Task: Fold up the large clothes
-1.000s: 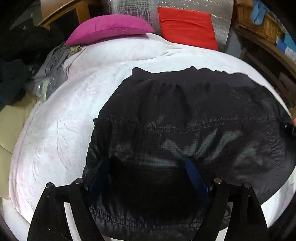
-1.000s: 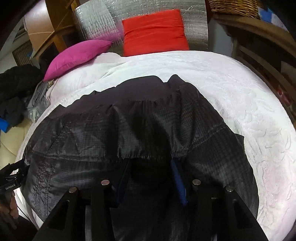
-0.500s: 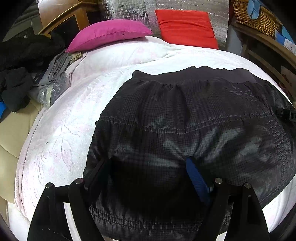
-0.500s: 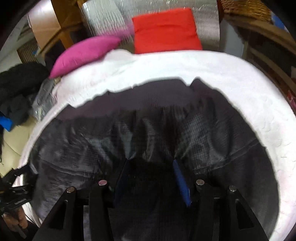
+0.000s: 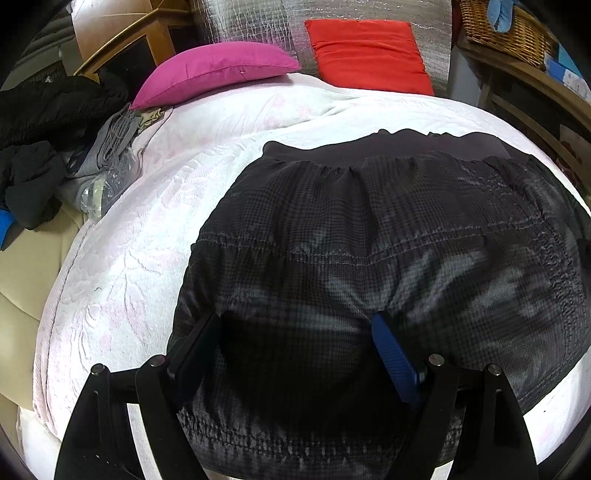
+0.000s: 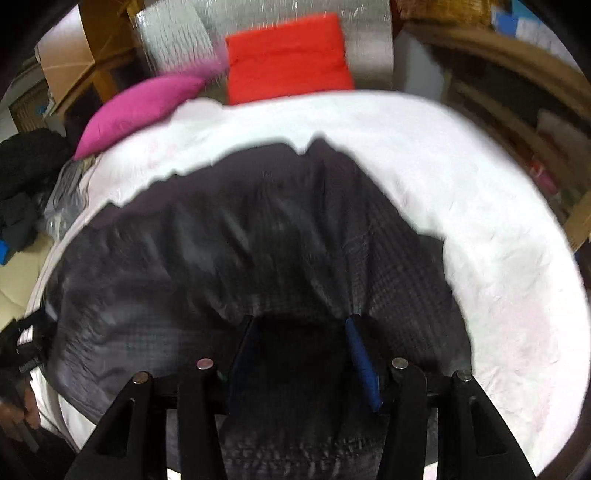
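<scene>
A large black quilted jacket (image 5: 369,229) lies spread on the white bed cover (image 5: 129,266), its ribbed hem toward the pillows. My left gripper (image 5: 295,325) stands open at the jacket's near edge, with fabric bunched between its blue-padded fingers (image 5: 391,350). In the right wrist view the same jacket (image 6: 221,240) fills the middle. My right gripper (image 6: 299,325) is open too, its fingers (image 6: 362,354) straddling a fold of the fabric. The left gripper's body (image 6: 26,354) shows at the far left edge of that view.
A magenta pillow (image 5: 218,70) and a red cushion (image 5: 365,51) lie at the head of the bed. Dark and grey clothes (image 5: 44,158) are piled at the left. A wicker basket (image 5: 506,26) sits on wooden shelves at the right.
Both grippers have pushed forward and lifted slightly with the jacket's near edge between their fingers. The right wrist view is blurred by motion. The finger gaps look unchanged.
</scene>
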A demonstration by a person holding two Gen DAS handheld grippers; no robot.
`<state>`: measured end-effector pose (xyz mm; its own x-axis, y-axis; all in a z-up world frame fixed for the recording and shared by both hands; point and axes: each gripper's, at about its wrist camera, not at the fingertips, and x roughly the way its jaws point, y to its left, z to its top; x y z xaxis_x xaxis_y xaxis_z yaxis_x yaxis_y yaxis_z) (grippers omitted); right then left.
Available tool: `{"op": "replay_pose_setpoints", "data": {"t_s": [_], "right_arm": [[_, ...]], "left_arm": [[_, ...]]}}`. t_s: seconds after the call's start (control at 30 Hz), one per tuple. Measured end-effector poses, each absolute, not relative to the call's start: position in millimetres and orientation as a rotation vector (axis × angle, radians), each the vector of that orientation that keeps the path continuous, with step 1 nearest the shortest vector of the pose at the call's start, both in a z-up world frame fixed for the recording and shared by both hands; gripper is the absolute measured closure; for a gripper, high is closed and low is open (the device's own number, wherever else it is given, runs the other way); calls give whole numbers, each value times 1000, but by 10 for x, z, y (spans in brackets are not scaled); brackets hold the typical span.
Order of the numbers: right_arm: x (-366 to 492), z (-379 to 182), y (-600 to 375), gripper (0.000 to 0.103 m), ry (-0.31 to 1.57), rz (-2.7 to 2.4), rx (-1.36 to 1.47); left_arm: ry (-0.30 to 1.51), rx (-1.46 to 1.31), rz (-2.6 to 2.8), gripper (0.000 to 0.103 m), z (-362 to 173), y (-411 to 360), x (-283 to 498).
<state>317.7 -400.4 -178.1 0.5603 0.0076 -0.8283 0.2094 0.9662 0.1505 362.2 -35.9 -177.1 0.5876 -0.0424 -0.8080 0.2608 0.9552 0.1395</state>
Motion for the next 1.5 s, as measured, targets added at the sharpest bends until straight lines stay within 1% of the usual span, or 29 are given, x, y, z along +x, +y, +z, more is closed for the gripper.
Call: {"op": "replay_pose_setpoints", "data": {"t_s": [0.1,0.17,0.23,0.27,0.3,0.37,0.4,0.43,0.47,0.6,0.73,0.9,1.2,1.5], "right_arm": [[3093,-1706,-3981,49,954,-119,231],[2864,-1544,-3889,49,889,-107,264],[2627,-1420,-3715,42,835,-115,254],[2525,-1356,-3599,41,811,-111,244],[2366,-1268,-3455,39,775,-99,233],[2175,-1148,-3229,39,751,-107,194],[2091,-1083,-3163,39,739,-120,177],[1960,-975,-3038,39,710,-139,157],[1864,-911,-2983,39,698,-140,156],[1545,-594,-2741,39,652,-180,121],[1253,-345,-2574,39,623,-204,70],[934,-166,-2480,39,625,-191,81],[655,-17,-2350,39,611,-169,109],[747,-48,-2361,39,608,-169,150]], "left_arm": [[930,246,-165,19,-1747,-346,3596],[931,236,-145,19,-1694,-336,3532],[915,245,-109,19,-1597,-340,3411],[893,258,-80,19,-1530,-345,3324],[858,266,-47,19,-1439,-344,3203],[801,266,0,19,-1262,-339,2957],[778,271,35,16,-1157,-341,2809],[760,286,69,10,-1079,-349,2701],[734,306,98,8,-999,-365,2588],[579,361,147,7,-555,-433,1994],[529,294,91,5,-152,-382,1607],[471,242,53,4,179,-362,1179],[415,202,-11,3,488,-366,814],[421,166,-44,3,482,-348,807]]}}
